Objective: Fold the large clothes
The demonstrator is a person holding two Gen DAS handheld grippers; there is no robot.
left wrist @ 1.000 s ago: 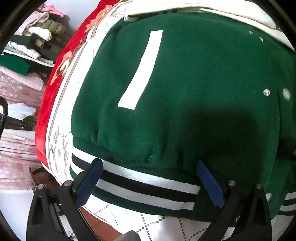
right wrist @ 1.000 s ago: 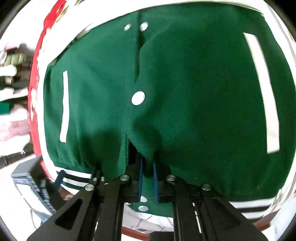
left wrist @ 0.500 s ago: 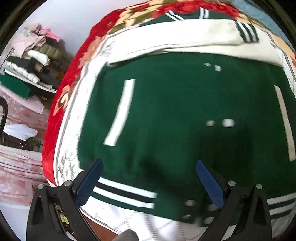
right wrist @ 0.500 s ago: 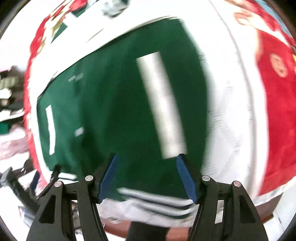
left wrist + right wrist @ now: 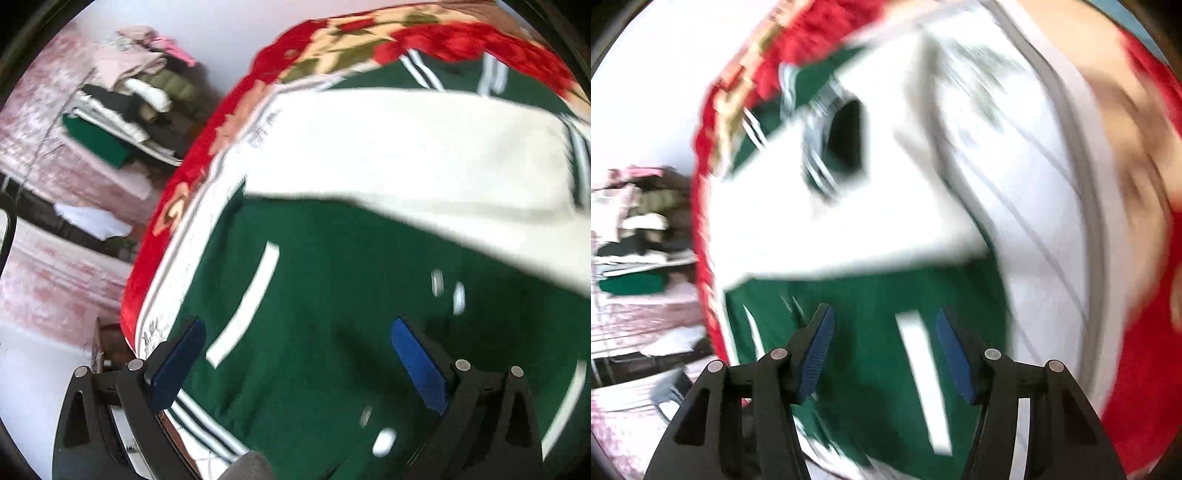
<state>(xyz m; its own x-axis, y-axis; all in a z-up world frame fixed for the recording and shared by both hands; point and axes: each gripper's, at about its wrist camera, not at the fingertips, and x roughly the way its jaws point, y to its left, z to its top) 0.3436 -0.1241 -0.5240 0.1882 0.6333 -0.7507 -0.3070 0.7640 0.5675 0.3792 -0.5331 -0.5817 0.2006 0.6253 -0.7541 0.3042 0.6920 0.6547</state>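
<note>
Okay, both views motion-blurred. Green varsity jacket (image 5: pixel 332 295) lies flat on the bed (image 5: pixel 229 122), white sleeve (image 5: pixel 406 158) folded across it, hem cut off. Left gripper (image 5: pixel 295 354) jaws released, empty; right gripper (image 5: pixel 882 347) jaws closing, nothing between.

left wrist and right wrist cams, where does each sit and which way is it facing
Left wrist: on the left gripper, angled down at the green jacket; its open jaws show.
Right wrist: on the right gripper, angled down at the jacket's right side; jaws closing, nothing between.
Shared: jacket, white sleeve, red blanket.
</note>
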